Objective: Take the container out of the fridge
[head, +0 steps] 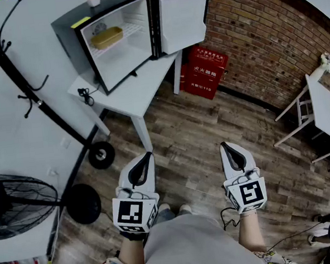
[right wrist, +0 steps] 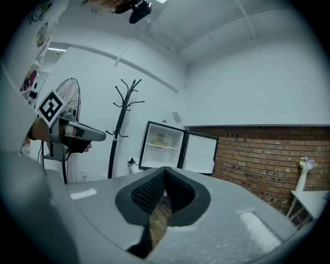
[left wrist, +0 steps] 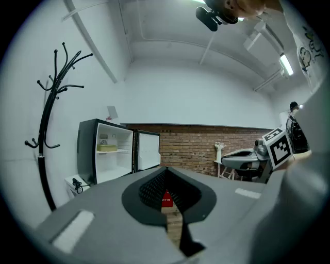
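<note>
Bottom centre of the head view: left gripper (head: 148, 155) and right gripper (head: 222, 145) side by side over the wooden floor (head: 193, 119). Both have fingers (left wrist: 147, 192) closed together, nothing between them. Lower left, a fan (head: 13, 202). A black coat rack (head: 19, 77) runs up the left side. Upper left, a white table (head: 147, 80) carries the fridge (head: 112, 2), door (head: 182, 20) swung open. The yellow container (head: 107, 37) sits on the fridge's upper shelf. Red boxes (head: 205, 70) stand against the brick wall (head: 256, 47), upper centre-right.
</note>
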`<act>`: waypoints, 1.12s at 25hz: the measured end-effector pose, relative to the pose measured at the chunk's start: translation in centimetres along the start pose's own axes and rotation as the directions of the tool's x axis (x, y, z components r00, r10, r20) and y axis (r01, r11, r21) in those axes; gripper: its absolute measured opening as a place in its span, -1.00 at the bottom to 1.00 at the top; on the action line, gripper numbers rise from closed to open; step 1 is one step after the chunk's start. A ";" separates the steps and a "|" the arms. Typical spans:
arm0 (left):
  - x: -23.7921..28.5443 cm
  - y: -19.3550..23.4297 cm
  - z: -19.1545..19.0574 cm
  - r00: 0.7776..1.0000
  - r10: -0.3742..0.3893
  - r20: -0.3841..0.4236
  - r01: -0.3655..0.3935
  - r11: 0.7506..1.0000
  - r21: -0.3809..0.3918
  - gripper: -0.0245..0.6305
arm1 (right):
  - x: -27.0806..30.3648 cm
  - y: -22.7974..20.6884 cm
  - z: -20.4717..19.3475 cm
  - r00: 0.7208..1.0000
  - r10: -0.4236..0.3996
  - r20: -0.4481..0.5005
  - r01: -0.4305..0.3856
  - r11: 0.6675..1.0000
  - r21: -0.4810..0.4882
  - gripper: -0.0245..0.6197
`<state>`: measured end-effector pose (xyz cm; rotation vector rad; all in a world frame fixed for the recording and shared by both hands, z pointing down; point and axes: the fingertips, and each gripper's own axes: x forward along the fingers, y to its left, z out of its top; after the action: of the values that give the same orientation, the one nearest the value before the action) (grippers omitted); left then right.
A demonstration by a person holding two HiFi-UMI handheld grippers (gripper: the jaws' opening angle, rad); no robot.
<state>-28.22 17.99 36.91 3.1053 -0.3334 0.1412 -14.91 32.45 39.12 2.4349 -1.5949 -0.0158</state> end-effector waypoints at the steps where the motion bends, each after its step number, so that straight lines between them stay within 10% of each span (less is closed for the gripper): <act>1: 0.1 -0.1 -0.1 1.000 0.002 -0.002 -0.002 1.000 0.002 -0.89 | -0.1 -0.2 -0.1 1.000 -0.001 0.001 0.001 1.000 0.000 -0.93; 28: 5.0 0.4 -2.0 0.998 0.055 -0.020 -0.055 0.998 -0.005 -0.64 | 2.5 -3.4 -2.2 0.992 0.124 0.031 -0.126 0.988 0.090 -0.57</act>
<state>-23.64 16.61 39.36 3.0879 -0.4181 0.1716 -10.52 31.84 40.88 2.4054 -1.7943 0.0486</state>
